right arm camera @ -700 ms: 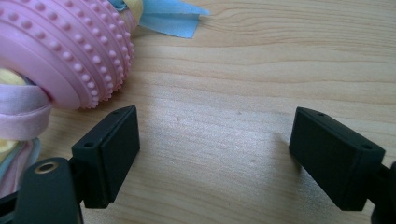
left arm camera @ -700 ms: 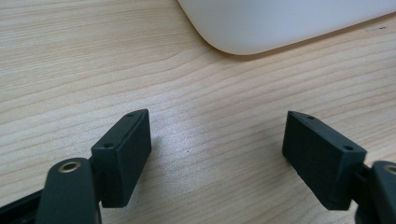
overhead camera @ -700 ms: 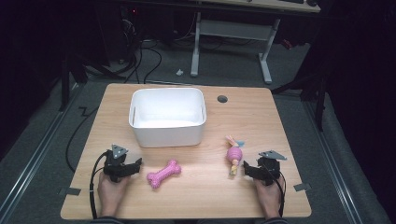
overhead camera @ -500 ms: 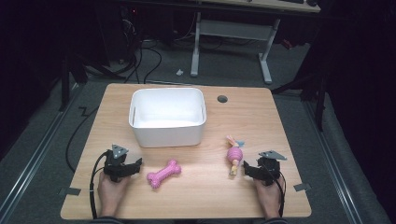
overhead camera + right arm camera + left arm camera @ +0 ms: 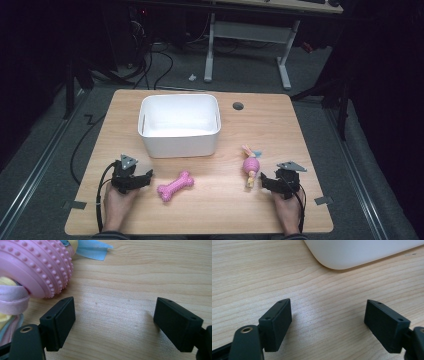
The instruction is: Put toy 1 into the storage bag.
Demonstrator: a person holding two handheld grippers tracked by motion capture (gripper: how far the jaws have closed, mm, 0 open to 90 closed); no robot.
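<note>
left tongs: your left gripper (image 5: 141, 179) rests on the table (image 5: 310, 130), jaws wide apart, nothing between them.
right tongs: your right gripper (image 5: 266, 182) has its jaws spread too, over bare wood.
bone toy: the pink bone (image 5: 175, 185) lies just right of your left gripper.
ball toy: the pink studded ball (image 5: 250, 165) with ribbons sits just beside your right gripper.
bin: the white bin (image 5: 179, 142) stands behind both toys.

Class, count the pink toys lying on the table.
2. A bone lies near the left gripper; a studded ball with ribbons lies beside the right gripper. The tub's inside looks bare.
</note>
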